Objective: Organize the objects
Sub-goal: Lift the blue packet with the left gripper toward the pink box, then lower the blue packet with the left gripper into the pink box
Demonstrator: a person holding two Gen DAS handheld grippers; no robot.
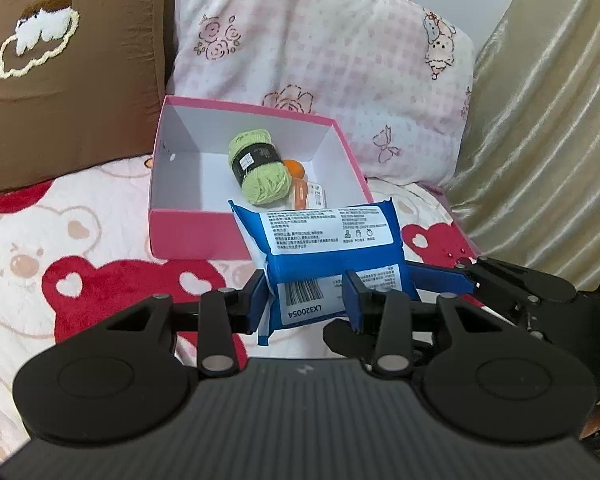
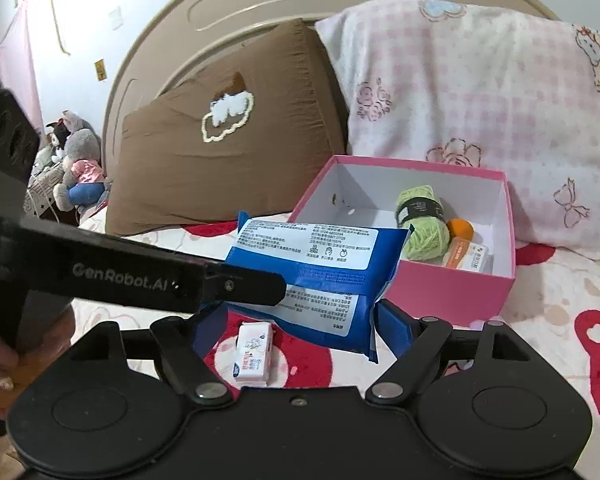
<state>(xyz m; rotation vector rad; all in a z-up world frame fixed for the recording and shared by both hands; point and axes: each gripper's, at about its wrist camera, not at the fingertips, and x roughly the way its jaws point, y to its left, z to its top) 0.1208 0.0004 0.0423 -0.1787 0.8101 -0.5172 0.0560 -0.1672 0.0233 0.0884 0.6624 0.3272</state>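
**A:** What have you got hold of?

**B:** A blue wet-wipes pack, label side facing me. My left tongs are clamped on its near end, one blue pad on either side of the barcode. The pack is lifted off the bed, just in front of the near wall of the pink box.

**A:** And your right tongs?

**B:** My right tongs stand apart, gripping nothing. They sit low under the pack; from that view its lower corner hangs between the fingers, but I can't tell if it touches either one. On the blanket below lies a small white carton.

**A:** What is in the box?

**B:** A skein of light green yarn with a black band, a small orange ball just beside it, and an orange-and-white packet near the front right corner.

**A:** Around it?

**B:** The box rests on a bear-print blanket. Behind it lean a brown pillow and a pink checked pillow. Plush toys sit at the far left by the headboard.
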